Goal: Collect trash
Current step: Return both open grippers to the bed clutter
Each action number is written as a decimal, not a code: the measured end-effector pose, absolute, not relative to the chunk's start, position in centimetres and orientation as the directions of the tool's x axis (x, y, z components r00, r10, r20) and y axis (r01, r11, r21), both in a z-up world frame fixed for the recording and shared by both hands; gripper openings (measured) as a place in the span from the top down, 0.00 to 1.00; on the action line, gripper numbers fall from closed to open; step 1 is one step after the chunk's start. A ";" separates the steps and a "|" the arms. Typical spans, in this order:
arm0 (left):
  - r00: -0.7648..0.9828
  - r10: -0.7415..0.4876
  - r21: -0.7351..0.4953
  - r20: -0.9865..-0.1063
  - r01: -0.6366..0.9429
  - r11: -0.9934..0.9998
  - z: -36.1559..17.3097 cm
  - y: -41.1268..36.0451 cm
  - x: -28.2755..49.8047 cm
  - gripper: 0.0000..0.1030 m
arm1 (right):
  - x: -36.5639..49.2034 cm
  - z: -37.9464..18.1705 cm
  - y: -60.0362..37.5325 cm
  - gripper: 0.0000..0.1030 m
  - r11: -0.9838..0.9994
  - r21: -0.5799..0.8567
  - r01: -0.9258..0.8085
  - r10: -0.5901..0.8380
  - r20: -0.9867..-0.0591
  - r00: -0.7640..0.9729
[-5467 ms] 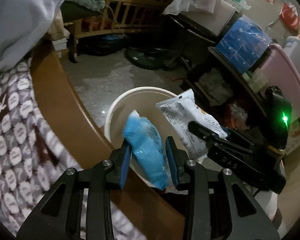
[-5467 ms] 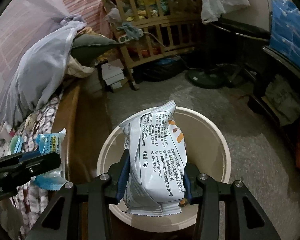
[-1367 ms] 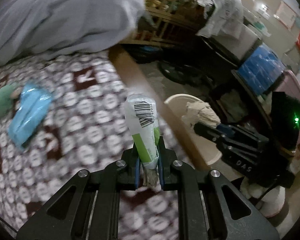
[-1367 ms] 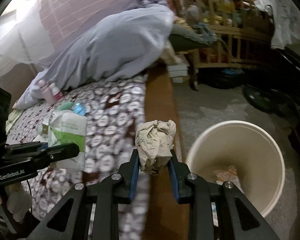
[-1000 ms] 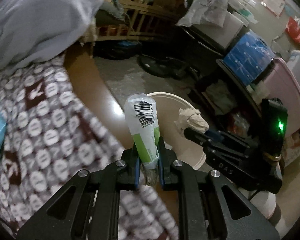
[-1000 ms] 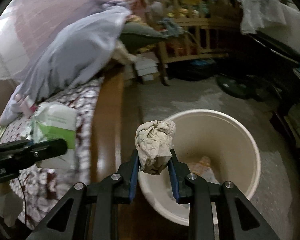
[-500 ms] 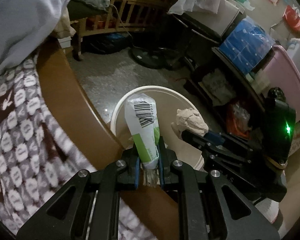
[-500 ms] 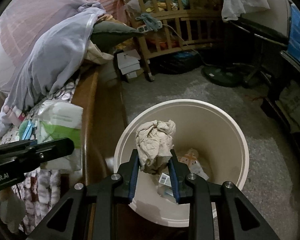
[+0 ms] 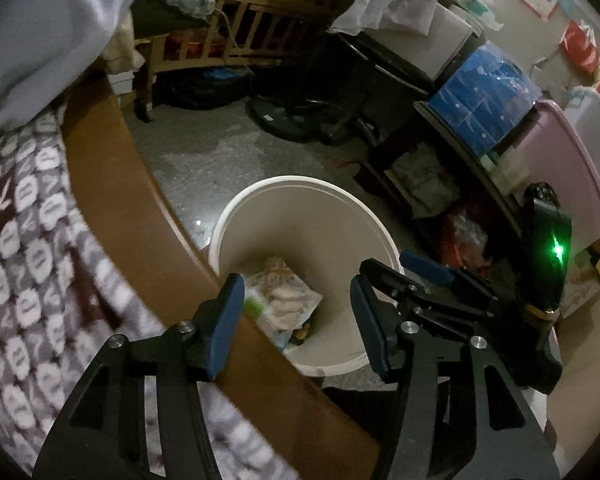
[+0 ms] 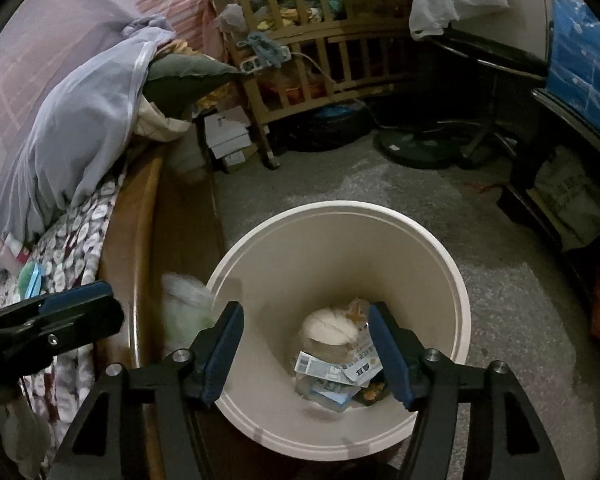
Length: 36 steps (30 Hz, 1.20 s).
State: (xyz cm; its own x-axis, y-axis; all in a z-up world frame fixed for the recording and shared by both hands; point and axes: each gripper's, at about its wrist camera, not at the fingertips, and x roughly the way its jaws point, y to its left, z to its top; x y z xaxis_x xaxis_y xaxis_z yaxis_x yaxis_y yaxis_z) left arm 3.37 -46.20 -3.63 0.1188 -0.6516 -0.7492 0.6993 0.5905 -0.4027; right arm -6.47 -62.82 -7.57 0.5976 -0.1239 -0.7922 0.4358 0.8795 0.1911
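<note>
A cream bin [image 9: 300,181] [image 10: 340,206] stands on the floor beside the bed, right under both grippers. My left gripper [image 9: 296,314] [image 10: 100,312] is over the bin's near rim, jaws opening, nothing between them. A green-and-white packet [image 9: 254,304] [image 10: 184,308] shows as a blur in the air just below it, at the bin's left rim. My right gripper [image 10: 306,334] [image 9: 384,266] is over the bin's mouth, jaws opening and empty. A crumpled paper ball [image 10: 330,324] lies in the bin on several wrappers [image 9: 288,300].
The wooden bed rail [image 9: 112,168] [image 10: 140,240] runs along the bin's left side, with a patterned blanket [image 9: 20,240] behind it. A blue packet [image 10: 32,280] lies on the bed. A wooden crib [image 10: 320,52], a fan base [image 10: 416,148] and loaded shelves [image 9: 488,100] ring the floor.
Both grippers have gone from shut to open over the bin. The paper ball has left the right gripper and lies in the bin. The green-and-white packet has dropped out of the left gripper.
</note>
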 end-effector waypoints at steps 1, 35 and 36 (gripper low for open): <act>0.124 -0.647 -0.399 -0.752 0.696 0.597 -3.5 -45.7 3.4 0.48 | -6.4 -7.6 -62.7 0.39 0.881 0.190 0.434 -0.122 -0.793 0.596; 0.544 -0.163 -0.089 -0.823 0.159 0.983 -4.7 -3.6 8.9 0.38 | 5.3 -3.8 -33.1 0.36 0.930 0.267 -0.254 0.366 -0.752 0.549; 0.539 -0.163 -0.088 -0.827 0.162 0.983 -5.0 -3.1 9.1 0.38 | 5.8 -3.8 -31.9 0.36 0.925 0.259 -0.276 0.373 -0.752 0.543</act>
